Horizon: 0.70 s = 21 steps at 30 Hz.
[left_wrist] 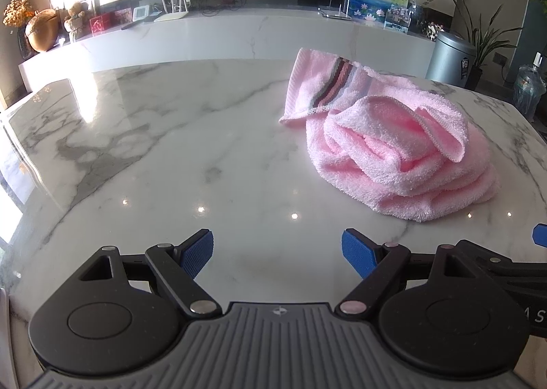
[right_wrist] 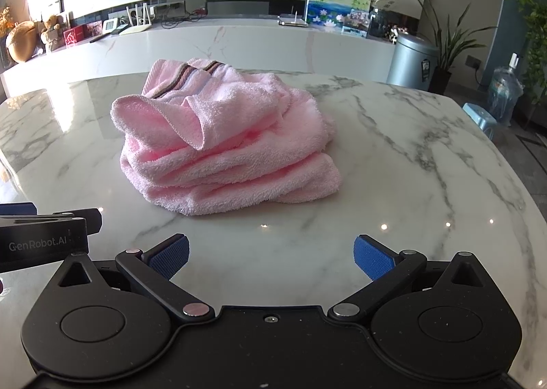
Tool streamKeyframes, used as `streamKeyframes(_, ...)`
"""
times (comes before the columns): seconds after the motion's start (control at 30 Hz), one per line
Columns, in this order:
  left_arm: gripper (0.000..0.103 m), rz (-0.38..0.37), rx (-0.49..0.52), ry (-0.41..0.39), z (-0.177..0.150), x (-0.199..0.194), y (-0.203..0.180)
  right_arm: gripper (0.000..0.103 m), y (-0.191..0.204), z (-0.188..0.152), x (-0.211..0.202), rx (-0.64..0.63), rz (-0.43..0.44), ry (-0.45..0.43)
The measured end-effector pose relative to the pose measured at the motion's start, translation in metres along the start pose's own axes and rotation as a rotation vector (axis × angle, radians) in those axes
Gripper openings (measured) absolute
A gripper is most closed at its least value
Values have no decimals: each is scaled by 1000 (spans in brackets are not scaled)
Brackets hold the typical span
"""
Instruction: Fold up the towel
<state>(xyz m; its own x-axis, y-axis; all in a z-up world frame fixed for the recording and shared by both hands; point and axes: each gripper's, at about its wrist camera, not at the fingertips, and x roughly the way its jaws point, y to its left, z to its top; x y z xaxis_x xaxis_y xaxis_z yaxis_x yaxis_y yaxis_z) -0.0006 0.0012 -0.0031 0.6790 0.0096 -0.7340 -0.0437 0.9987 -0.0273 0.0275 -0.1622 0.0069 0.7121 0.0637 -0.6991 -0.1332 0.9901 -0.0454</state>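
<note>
Towel point(left_wrist: 393, 139) lies in a crumpled pink heap on the marble table point(left_wrist: 171, 156), ahead and to the right in the left wrist view, with its striped end spread flat toward the far edge. The left gripper point(left_wrist: 277, 254) is held low and level over the near part of the table — its blue pads point(left_wrist: 197, 254) stand wide apart and hold nothing, and they are well apart from the cloth.

In the right wrist view the towel point(right_wrist: 229, 146) sits almost straight ahead, a little to the left. The right gripper point(right_wrist: 270, 257) is also low and level above the table point(right_wrist: 410, 149), spread wide and empty, near the heap but not touching it. At the left edge the body of the left gripper point(right_wrist: 44, 238) shows just beside it.
</note>
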Motion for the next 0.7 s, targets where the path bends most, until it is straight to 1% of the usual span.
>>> streamKeyframes(0.7, 82, -1, 1, 9, 0, 2, -1, 103, 1, -1, 3, -7, -3, 13)
